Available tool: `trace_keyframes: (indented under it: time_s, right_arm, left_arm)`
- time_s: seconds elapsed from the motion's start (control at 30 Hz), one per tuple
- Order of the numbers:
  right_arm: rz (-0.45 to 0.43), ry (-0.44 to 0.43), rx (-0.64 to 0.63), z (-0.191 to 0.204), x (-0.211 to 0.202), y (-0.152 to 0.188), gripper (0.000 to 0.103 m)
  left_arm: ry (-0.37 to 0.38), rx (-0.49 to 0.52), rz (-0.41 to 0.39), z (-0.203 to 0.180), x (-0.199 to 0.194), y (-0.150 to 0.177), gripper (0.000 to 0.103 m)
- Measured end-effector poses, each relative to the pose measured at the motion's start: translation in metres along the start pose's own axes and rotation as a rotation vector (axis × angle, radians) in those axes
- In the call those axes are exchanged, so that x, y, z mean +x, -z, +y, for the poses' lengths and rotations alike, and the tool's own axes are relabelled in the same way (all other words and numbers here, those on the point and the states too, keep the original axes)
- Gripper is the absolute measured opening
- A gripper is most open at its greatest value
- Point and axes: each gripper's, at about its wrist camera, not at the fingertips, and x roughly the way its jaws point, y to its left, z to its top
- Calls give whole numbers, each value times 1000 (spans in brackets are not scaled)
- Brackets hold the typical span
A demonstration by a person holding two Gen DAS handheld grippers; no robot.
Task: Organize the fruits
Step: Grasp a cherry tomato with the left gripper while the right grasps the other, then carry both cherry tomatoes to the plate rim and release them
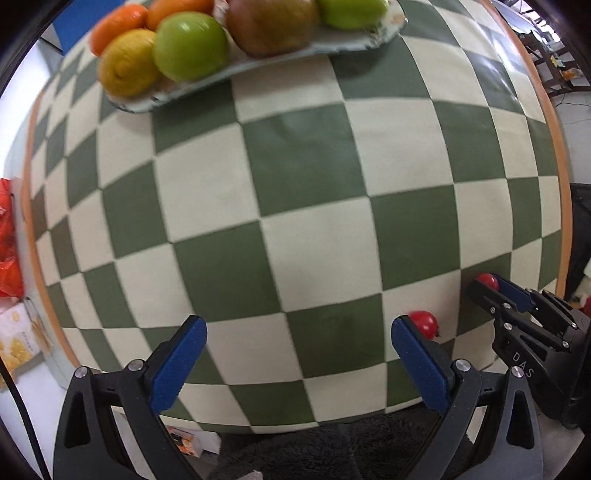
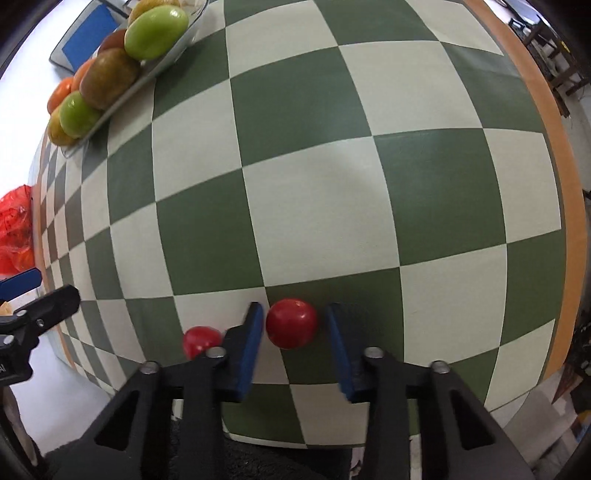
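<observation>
Two small red fruits lie on the checkered table near its front edge. In the right wrist view, one red fruit [image 2: 291, 324] sits between my right gripper's [image 2: 293, 314] open blue fingers, apart from both pads. The second red fruit [image 2: 201, 340] lies just left of the left finger. In the left wrist view, my left gripper [image 1: 295, 328] is open and empty above the table; the second red fruit [image 1: 424, 322] is by its right fingertip, and the right gripper [image 1: 495, 288] straddles the other red fruit [image 1: 488, 280]. A plate [image 1: 258, 61] at the far side holds several fruits.
The plate [image 2: 162, 62] carries green apples [image 1: 190, 46], a lemon [image 1: 127, 62], oranges and a brownish fruit [image 1: 271, 24]. A red plastic bag [image 2: 14, 229] and boxes lie left of the table. The table's orange rim [image 2: 569, 206] curves at the right.
</observation>
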Motion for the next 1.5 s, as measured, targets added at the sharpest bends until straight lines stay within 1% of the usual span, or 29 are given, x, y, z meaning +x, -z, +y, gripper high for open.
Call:
trace_keyframes:
  time_s: [0.13, 0.2, 0.23, 0.27, 0.3, 0.33, 0.37, 0.4, 0.47, 0.5, 0.53, 0.57, 0.6, 0.63, 0.7, 0.77, 0.83, 0.93, 1.17, 1.23, 1.3, 1.33, 1.4, 1.5]
  right_arm:
    - [-44, -1, 0, -10, -14, 4, 31]
    - [-67, -6, 21, -21, -24, 5, 31]
    - [-75, -6, 29, -26, -29, 4, 31]
    - [-84, -4, 36, -31, -34, 4, 31]
    - [-89, -1, 43, -36, -38, 3, 31]
    - [-95, -3, 51, -41, -41, 3, 31]
    - [-97, -2, 56, -44, -44, 2, 31]
    - [-100, 2, 59, -48, -47, 1, 31]
    - [-102, 4, 68, -58, -51, -3, 31]
    - [-102, 3, 74, -62, -52, -3, 31]
    - [-103, 5, 77, -67, -53, -2, 31]
    - [-104, 5, 82, -69, -54, -2, 31]
    - [-104, 4, 85, -69, -54, -2, 31]
    - [-106, 4, 87, -71, -55, -1, 31]
    - [-108, 5, 89, -73, -56, 1, 31]
    - [-111, 4, 89, -73, -56, 2, 31]
    - [-117, 1, 83, -69, -57, 0, 31]
    - [-130, -3, 70, -62, -61, -4, 31]
    - [-154, -34, 38, -50, -76, -18, 31]
    - [-157, -57, 35, -45, -78, -22, 31]
    - [-164, -99, 35, -37, -81, -29, 31]
    - [-169, -118, 32, -33, -83, -33, 31]
    - [-180, -163, 29, -20, -83, -47, 31]
    - [-191, -255, 43, 3, -79, -75, 31]
  left_arm:
    - [128, -34, 72, -13, 16, 6, 102]
    - [195, -25, 117, -27, 26, 9, 102]
    - [207, -17, 127, -33, 29, 10, 100]
    - [218, -3, 135, -41, 33, 12, 95]
    - [222, 12, 143, -48, 37, 12, 88]
    - [219, 25, 151, -55, 40, 13, 77]
    - [216, 35, 159, -61, 44, 14, 72]
    - [217, 40, 165, -65, 46, 13, 64]
    - [210, 56, 165, -76, 51, 14, 56]
    - [204, 64, 162, -79, 53, 14, 49]
    - [195, 72, 155, -84, 54, 14, 44]
    - [187, 75, 149, -86, 53, 15, 44]
    - [183, 82, 140, -89, 50, 17, 41]
    - [180, 94, 122, -91, 48, 18, 30]
    - [187, 91, 119, -93, 47, 15, 30]
    - [187, 85, 99, -91, 45, 15, 29]
    - [208, 62, 78, -86, 38, 15, 29]
    - [237, 17, 42, -65, 31, 18, 29]
    - [319, -135, -36, -14, 0, 16, 29]
    - [349, -183, -71, 11, -14, 12, 29]
    - [380, -237, -104, 29, -33, -3, 29]
    - [399, -268, -123, 40, -40, -4, 29]
    - [435, -328, -161, 64, -57, -10, 29]
    - [468, -411, -217, 107, -77, -30, 29]
